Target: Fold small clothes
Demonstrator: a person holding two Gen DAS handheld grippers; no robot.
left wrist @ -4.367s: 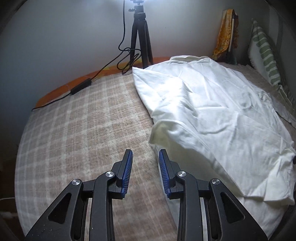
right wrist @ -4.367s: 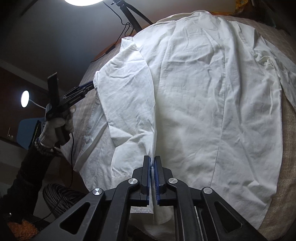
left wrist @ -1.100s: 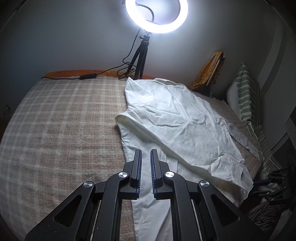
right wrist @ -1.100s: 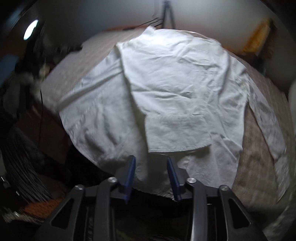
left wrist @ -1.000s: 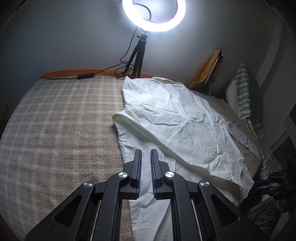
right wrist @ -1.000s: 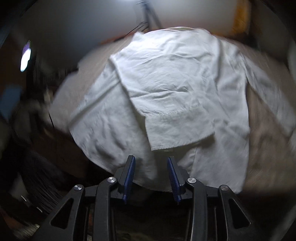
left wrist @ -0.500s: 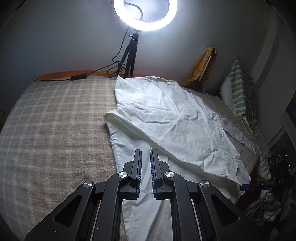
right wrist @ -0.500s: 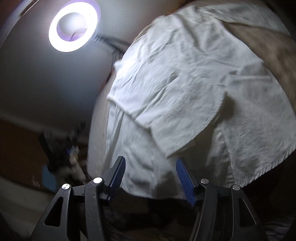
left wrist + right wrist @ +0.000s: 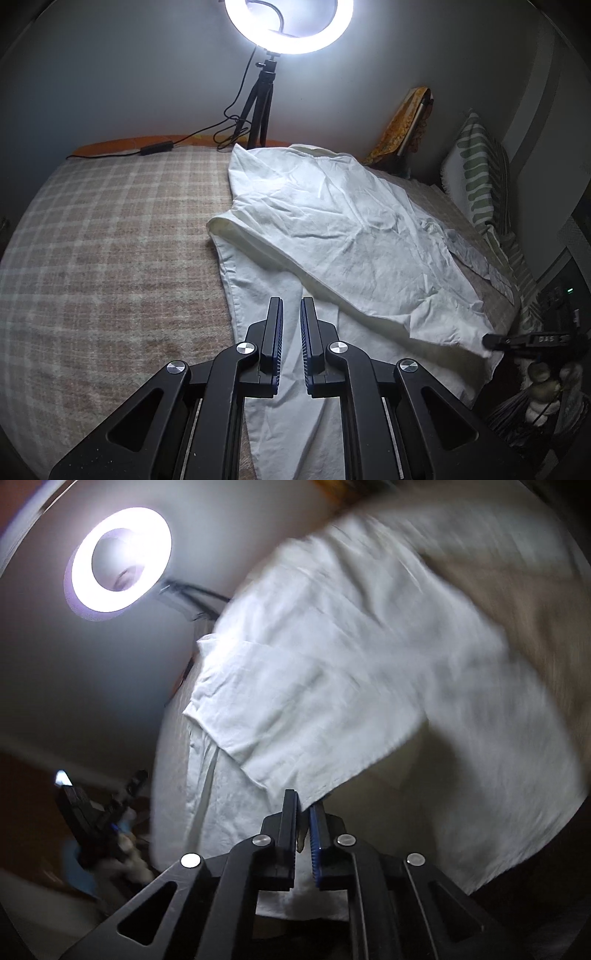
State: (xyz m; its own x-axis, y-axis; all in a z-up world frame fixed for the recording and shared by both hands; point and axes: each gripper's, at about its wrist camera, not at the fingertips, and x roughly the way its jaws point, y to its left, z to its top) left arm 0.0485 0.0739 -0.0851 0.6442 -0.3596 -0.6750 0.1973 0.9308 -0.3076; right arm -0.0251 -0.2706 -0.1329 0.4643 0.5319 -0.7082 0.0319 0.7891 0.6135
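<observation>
The white shirt (image 9: 343, 236) lies spread on the checked bed (image 9: 110, 258), its collar end toward 12 o'clock under the ring light (image 9: 288, 26). My left tool (image 9: 291, 314) hovers over the shirt's near edge, pads nearly together, holding nothing. My right tool (image 9: 303, 812) has just closed and pinches the shirt hem at 6 o'clock.
</observation>
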